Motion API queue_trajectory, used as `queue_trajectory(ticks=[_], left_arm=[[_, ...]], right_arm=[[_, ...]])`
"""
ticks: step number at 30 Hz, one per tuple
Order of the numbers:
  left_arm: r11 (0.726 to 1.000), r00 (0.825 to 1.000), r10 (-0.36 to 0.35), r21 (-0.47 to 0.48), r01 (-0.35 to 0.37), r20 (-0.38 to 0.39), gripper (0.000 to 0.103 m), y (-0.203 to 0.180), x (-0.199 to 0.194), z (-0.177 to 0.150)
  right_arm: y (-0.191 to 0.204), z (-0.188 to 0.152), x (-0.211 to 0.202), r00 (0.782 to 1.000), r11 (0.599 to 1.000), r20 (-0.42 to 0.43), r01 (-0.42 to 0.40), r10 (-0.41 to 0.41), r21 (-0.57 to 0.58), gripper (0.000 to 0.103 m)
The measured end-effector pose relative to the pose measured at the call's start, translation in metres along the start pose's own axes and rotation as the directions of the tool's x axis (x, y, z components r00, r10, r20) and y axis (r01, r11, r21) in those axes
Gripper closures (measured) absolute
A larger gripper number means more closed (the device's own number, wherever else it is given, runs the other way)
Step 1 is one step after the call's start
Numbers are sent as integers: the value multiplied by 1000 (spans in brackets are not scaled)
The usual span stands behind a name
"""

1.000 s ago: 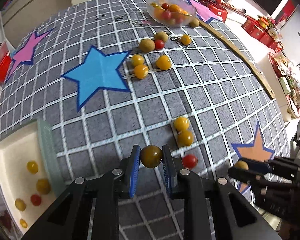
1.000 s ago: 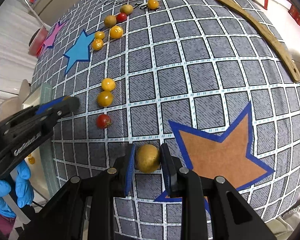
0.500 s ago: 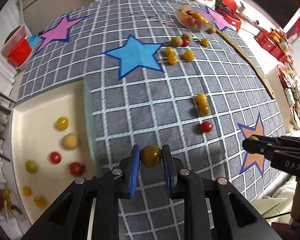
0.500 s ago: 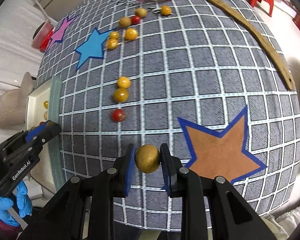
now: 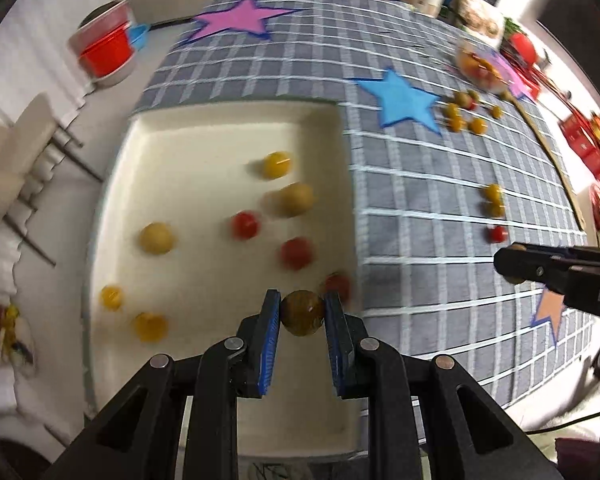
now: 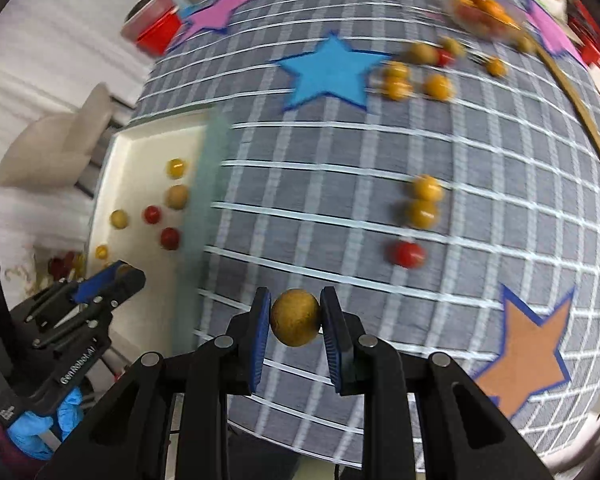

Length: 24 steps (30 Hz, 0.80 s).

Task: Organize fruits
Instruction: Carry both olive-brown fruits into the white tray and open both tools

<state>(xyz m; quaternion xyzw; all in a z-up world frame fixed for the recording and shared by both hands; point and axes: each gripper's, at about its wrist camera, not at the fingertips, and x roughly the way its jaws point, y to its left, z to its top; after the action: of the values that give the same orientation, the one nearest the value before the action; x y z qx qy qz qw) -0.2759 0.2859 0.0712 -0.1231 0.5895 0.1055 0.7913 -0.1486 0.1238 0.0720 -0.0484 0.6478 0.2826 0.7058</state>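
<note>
My left gripper is shut on a dark yellow-brown tomato and hangs over the near right part of a cream tray. Several yellow and red tomatoes lie in the tray. The same gripper shows at the lower left of the right wrist view, above the tray. My right gripper is shut on a golden round fruit above the grey checked cloth, to the right of the tray. It also shows at the right edge of the left wrist view.
Two yellow tomatoes and a red one lie mid-cloth. A cluster of fruits sits by the blue star, before a clear bowl of fruit. A red pot stands off the table's far left. A wooden strip runs along the right.
Both grippers have swept left with their fruits still gripped. The left one has gone from over the cloth to over the tray; the right one has left the orange star behind.
</note>
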Motion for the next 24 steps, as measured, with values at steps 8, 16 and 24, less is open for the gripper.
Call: queue_trajectory(ticks=[8, 16, 24], left_arm=[[989, 997, 78, -127, -81, -22, 80, 58, 6, -28], [971, 990, 132, -194, -140, -54, 80, 88, 22, -44], [968, 988, 138, -200, -149, -70, 80, 96, 32, -46]], right_arm=[[75, 16, 30, 998, 988, -50, -43, 36, -149, 75], [121, 19, 72, 991, 973, -133, -64, 35, -222, 75], [138, 18, 100, 985, 965, -171, -29, -16, -262, 75]])
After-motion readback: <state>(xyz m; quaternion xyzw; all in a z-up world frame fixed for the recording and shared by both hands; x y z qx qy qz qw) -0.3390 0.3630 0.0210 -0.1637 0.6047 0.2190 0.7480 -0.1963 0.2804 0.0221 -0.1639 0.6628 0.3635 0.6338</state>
